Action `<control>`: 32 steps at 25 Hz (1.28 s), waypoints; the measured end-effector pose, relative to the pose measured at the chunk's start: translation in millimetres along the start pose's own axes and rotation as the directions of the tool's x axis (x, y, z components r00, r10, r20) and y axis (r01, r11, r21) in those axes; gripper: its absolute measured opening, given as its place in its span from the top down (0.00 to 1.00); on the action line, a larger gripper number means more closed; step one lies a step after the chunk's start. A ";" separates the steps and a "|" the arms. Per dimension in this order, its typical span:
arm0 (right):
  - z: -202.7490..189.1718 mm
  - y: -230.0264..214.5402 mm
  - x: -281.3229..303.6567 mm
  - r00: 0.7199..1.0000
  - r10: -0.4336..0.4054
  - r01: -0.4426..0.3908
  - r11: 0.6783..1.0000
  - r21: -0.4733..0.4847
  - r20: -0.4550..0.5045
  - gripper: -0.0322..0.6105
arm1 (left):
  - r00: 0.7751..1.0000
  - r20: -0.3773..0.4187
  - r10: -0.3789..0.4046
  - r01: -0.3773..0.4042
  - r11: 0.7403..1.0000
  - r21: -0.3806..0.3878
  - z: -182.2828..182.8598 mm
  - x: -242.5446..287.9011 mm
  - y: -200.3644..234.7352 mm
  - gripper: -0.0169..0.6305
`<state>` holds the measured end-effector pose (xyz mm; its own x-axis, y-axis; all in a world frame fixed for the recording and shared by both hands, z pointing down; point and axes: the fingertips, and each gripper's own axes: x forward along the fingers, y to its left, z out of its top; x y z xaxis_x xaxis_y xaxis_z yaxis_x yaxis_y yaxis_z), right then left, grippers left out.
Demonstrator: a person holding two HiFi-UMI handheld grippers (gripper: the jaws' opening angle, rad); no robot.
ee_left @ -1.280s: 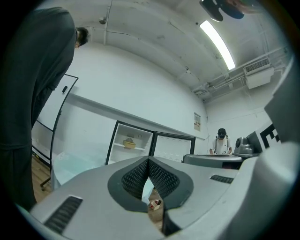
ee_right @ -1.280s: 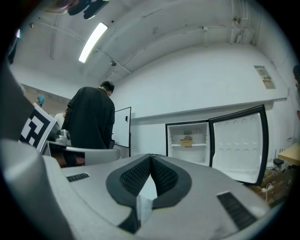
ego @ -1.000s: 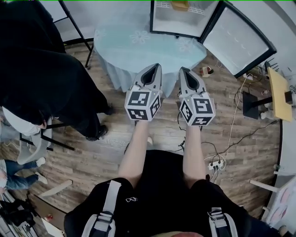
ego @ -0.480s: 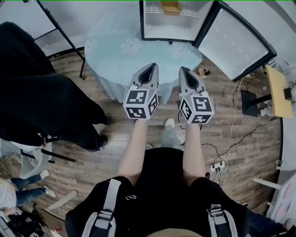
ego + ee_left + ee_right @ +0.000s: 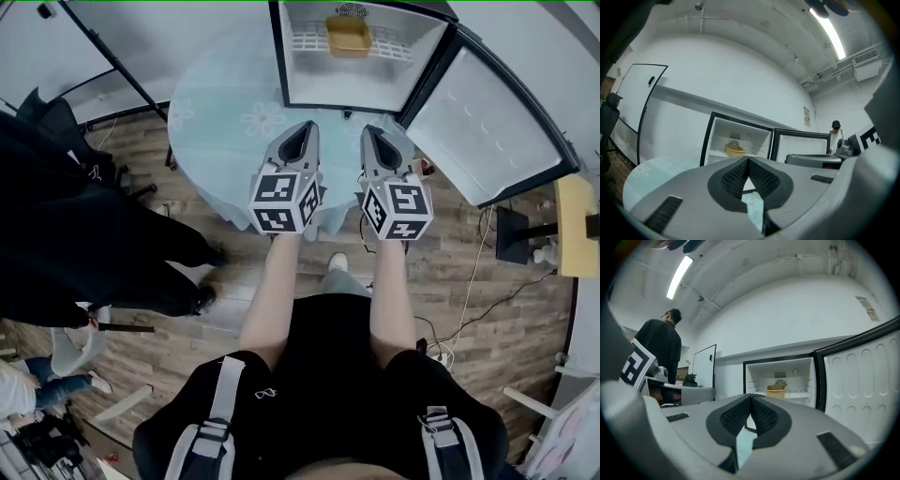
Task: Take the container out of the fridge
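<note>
A yellow container (image 5: 348, 36) (image 5: 735, 151) (image 5: 776, 391) sits on the wire shelf inside the open fridge (image 5: 309, 56), at the far side of a round table. Both grippers are held side by side over the table's near edge, well short of the fridge. My left gripper (image 5: 305, 131) (image 5: 748, 160) is shut with nothing between its jaws. My right gripper (image 5: 371, 134) (image 5: 751, 397) is likewise shut and empty. Both point toward the fridge opening.
The round table with a pale blue cloth (image 5: 225, 122) stands between me and the fridge. The fridge door (image 5: 487, 127) swings open to the right. A person in black (image 5: 84, 225) stands at my left. Cables and a power strip (image 5: 441, 352) lie on the wooden floor.
The view has shifted forward toward the fridge; its interior and the yellow container now show more fully. Both grippers stayed shut and side by side, now over the table's near edge.
</note>
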<state>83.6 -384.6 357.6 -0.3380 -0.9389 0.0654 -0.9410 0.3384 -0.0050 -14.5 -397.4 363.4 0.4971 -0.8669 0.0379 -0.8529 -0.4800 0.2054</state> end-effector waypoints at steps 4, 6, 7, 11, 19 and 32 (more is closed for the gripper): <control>11.1 -50.7 26.7 1.000 -0.011 0.011 1.000 -0.019 -0.003 0.95 | 1.000 0.012 0.027 -0.027 1.000 -0.013 6.6 48.4 -1.5 0.97; 16.1 -75.1 37.3 1.000 -0.019 0.019 0.999 -0.027 0.000 0.95 | 0.999 0.024 0.044 -0.043 0.999 -0.018 10.4 71.3 -2.4 0.97; 17.4 -84.2 41.9 1.000 -0.019 0.019 0.999 -0.033 0.000 0.95 | 0.998 0.028 0.055 -0.054 0.998 -0.023 11.6 81.0 -1.8 0.97; 13.5 -111.2 64.4 1.000 -0.007 0.007 0.999 -0.034 -0.008 0.95 | 0.995 0.020 0.098 -0.097 0.995 -0.026 7.7 110.4 3.1 0.97; -5.5 -137.2 112.5 0.999 -0.001 0.000 1.000 -0.023 -0.048 0.94 | 0.989 0.003 0.149 -0.149 0.989 -0.018 1.2 156.1 24.3 0.97; 2.4 -167.8 197.4 0.998 -0.029 0.028 1.000 -0.009 -0.063 0.94 | 0.991 -0.017 0.134 -0.134 0.991 -0.017 15.2 235.9 62.5 0.92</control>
<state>174.7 -626.9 369.0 -0.3090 -0.9424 0.1284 -0.9500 0.3123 0.0062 47.0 -633.9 370.3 0.3811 -0.9209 0.0821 -0.9091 -0.3571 0.2146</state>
